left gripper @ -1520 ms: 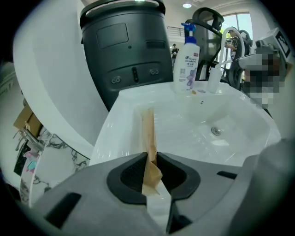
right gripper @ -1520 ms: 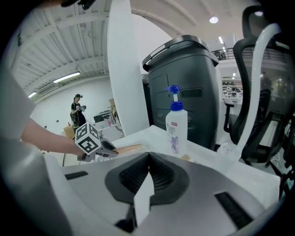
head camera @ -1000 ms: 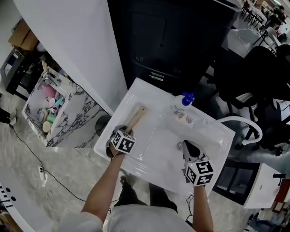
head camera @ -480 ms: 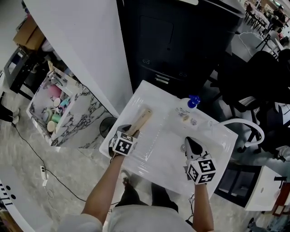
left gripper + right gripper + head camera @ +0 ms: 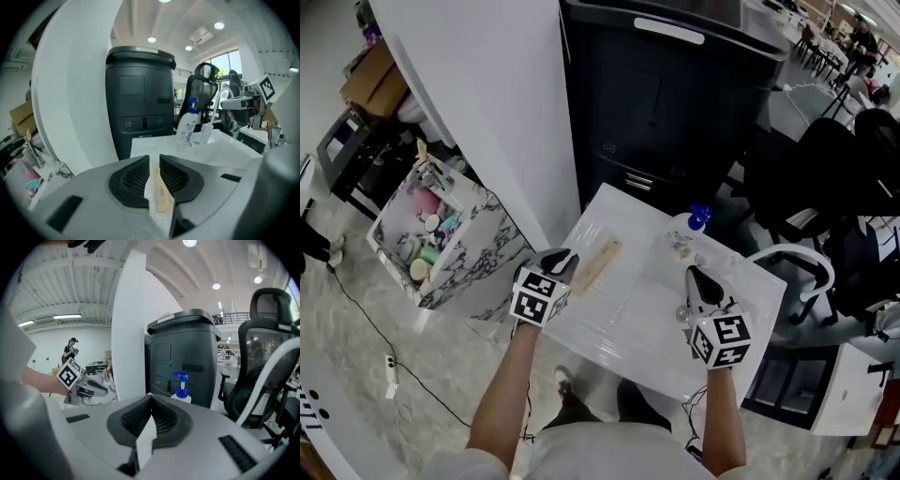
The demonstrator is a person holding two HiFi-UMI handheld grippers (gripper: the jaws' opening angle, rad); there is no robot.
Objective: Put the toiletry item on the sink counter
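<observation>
A long tan toiletry item (image 5: 598, 265) lies flat on the left rim of the white sink counter (image 5: 630, 323). My left gripper (image 5: 562, 261) hovers at the counter's left edge, just behind the item's near end. Its jaws are closing to a narrow gap and do not press on anything. In the left gripper view the tan item (image 5: 161, 197) shows through that gap, resting on the counter (image 5: 154, 143), with my left gripper (image 5: 154, 159) above it. My right gripper (image 5: 694, 279) hangs over the sink's right side, shut and empty, its jaws meeting in the right gripper view (image 5: 151, 397).
A white spray bottle with a blue top (image 5: 697, 217) stands at the counter's back edge, with small items (image 5: 680, 246) beside it. A black bin (image 5: 675, 94) stands behind the counter. A marble-patterned shelf of bottles (image 5: 431, 234) is at the left, an office chair (image 5: 802, 267) at the right.
My left gripper has drawn back to the left, off the tan item, which stays on the counter's rim. My right gripper has barely moved.
</observation>
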